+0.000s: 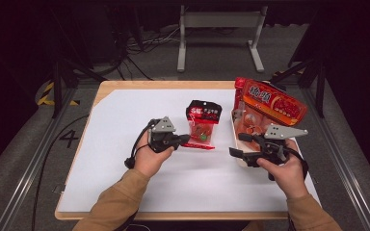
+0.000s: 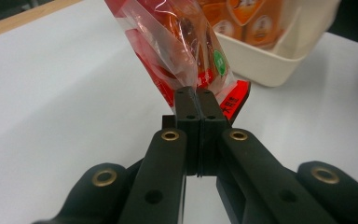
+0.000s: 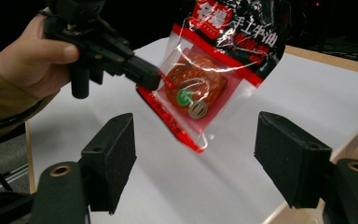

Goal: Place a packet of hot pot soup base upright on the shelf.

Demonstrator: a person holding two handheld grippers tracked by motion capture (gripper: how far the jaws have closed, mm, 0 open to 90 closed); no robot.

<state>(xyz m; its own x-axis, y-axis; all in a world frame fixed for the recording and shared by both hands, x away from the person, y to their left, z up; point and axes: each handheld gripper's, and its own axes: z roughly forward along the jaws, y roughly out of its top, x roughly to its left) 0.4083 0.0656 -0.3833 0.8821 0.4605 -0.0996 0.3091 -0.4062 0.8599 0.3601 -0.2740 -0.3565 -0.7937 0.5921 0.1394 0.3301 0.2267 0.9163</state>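
we hold the packet [image 1: 202, 126] by its lower corner in the clamped left gripper [image 1: 185, 138], lifted off the sheet left of the bin [image 1: 241, 156] | right gripper [image 1: 239, 145] gapes empty beside the bin | left, we judge: packet into the bin

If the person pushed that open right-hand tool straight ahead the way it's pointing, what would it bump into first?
Probably the red sauce packet, which hangs between the right tool and the left tool that pinches its corner. Depth is hard to judge, so it might pass just beneath.
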